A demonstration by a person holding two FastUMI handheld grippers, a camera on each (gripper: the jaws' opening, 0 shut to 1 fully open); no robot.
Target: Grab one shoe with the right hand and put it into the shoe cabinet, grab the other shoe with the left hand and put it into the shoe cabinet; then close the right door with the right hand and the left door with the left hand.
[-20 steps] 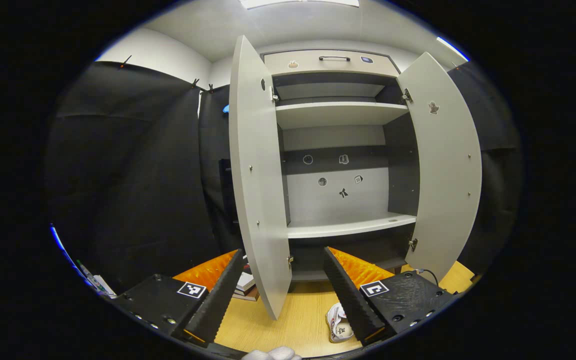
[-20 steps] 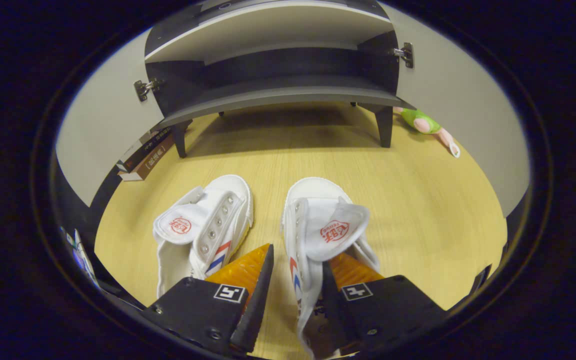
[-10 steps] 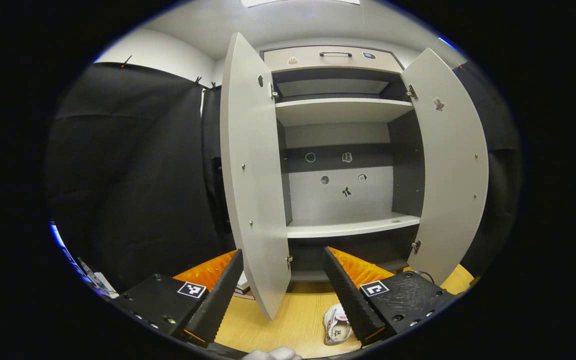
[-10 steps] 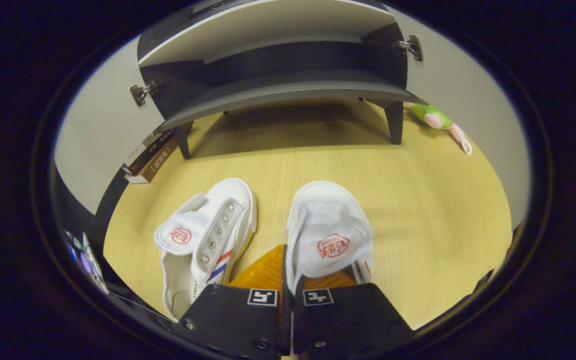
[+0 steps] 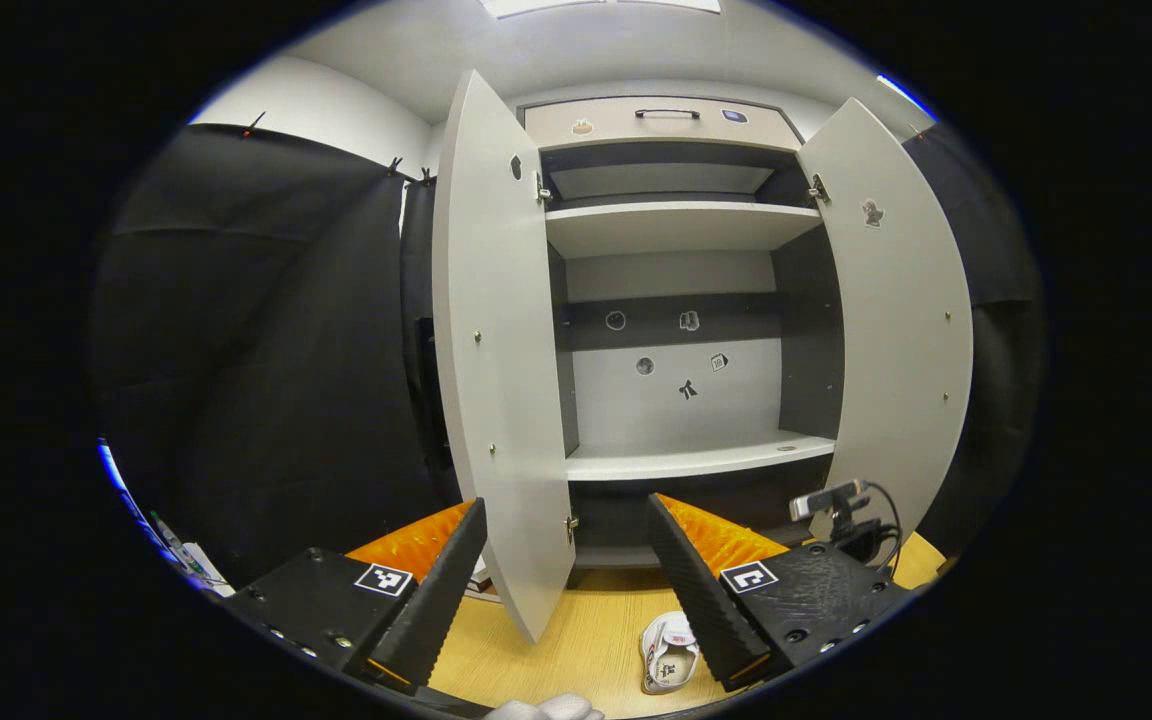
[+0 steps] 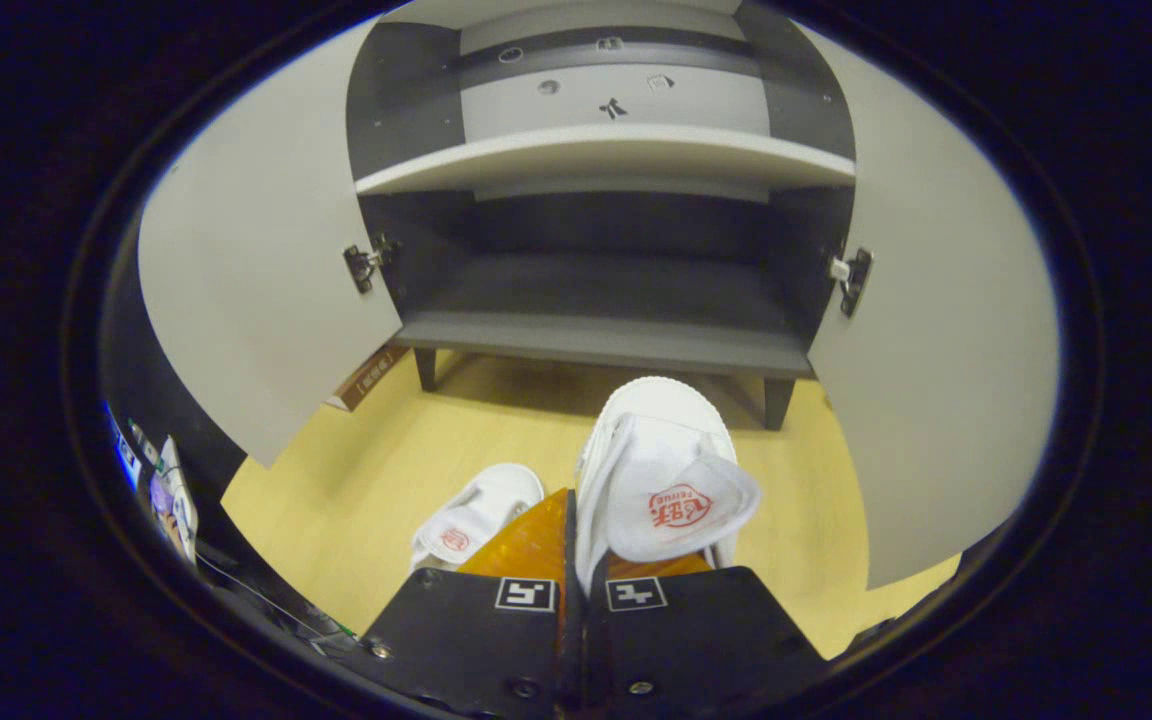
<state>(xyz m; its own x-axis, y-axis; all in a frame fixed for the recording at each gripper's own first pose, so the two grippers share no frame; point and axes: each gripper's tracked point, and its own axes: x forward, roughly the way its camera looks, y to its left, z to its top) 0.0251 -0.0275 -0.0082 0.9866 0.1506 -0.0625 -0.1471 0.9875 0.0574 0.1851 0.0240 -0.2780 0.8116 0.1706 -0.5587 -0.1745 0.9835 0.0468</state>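
One white canvas shoe (image 6: pixel 658 470) between ridged jaws

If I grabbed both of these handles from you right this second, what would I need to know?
Right gripper: shut on one white shoe, lifted and facing the cabinet's bottom shelf.
Left gripper: open, holding nothing, aimed at the cabinet.
Other shoe lies on the wood floor.
Left door and right door both stand open.
Done: first shoe gripped.
Left: shelve it, fetch and shelve the second, close both doors.
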